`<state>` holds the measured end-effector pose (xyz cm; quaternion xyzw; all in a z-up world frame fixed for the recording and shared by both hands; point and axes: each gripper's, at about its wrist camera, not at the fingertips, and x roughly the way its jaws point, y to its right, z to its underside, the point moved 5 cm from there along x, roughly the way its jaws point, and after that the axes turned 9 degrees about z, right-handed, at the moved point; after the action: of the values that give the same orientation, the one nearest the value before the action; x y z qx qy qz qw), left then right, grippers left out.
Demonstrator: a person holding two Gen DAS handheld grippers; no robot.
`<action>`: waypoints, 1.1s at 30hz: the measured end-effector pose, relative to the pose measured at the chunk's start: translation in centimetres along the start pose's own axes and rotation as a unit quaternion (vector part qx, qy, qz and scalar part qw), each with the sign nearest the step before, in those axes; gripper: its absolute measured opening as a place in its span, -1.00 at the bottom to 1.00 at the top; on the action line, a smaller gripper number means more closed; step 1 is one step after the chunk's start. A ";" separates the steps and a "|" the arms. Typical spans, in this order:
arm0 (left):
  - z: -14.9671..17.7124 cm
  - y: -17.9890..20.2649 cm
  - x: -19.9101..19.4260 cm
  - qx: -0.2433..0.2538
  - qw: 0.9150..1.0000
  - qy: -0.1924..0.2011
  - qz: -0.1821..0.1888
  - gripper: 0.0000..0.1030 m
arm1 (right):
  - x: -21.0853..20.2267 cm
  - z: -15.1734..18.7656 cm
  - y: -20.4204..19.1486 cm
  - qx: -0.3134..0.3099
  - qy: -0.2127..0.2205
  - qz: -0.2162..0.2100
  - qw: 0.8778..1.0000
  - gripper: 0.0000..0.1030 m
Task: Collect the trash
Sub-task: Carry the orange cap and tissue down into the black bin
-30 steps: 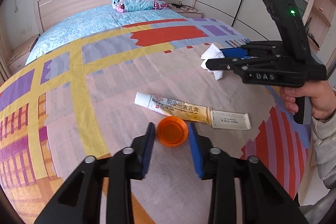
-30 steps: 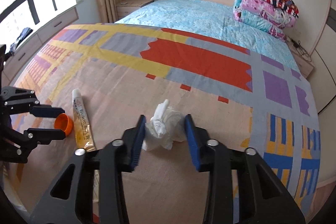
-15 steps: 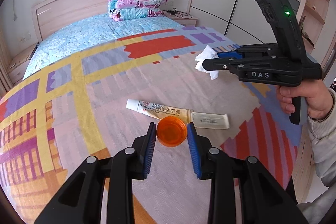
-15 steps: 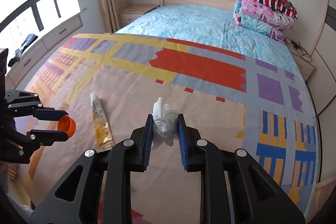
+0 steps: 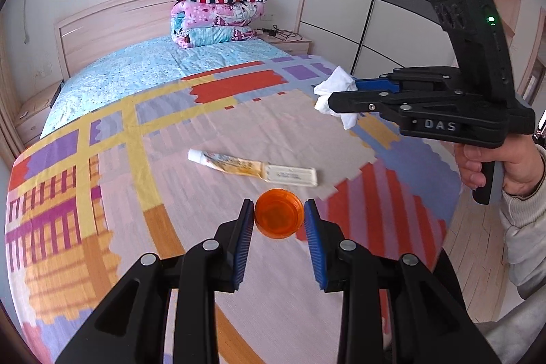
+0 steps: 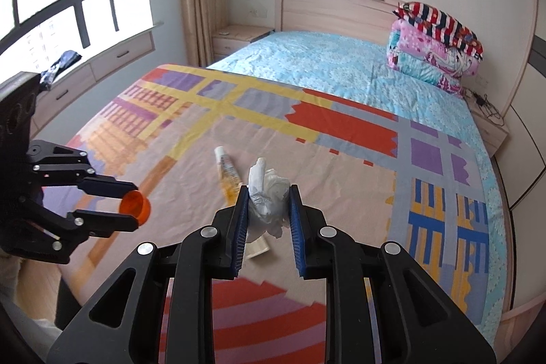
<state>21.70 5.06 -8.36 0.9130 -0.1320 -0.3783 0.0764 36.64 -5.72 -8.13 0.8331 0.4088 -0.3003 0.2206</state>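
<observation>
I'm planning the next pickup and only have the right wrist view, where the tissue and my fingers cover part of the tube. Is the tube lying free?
Observer: Yes. The left wrist view shows the whole tube flat on the bedspread, with nothing touching it.
Operator: How does my tissue look from the side?
Observer: The tissue bulges past the fingertips of the right gripper, above and below, held off the bedspread.
Operator: And the cap?
Observer: Seen head-on, both blue pads of the left gripper press the sides of the orange cap.
</observation>
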 end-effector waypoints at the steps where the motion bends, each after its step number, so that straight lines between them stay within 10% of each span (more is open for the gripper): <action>1: 0.2 0.2 -0.4 -0.002 1.000 0.003 0.001 -0.42 | -0.6 0.2 -0.4 -0.004 0.002 -0.001 1.000 -0.56; 33: 12.8 8.2 -3.6 -0.010 0.998 -0.036 0.043 -0.42 | -9.7 13.7 -9.6 -0.028 -0.026 -0.088 0.995 -0.55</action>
<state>8.61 -2.20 -13.00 0.8915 -0.1701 -0.4085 0.0973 19.75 -13.97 -12.60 0.7793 0.4829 -0.3289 0.2266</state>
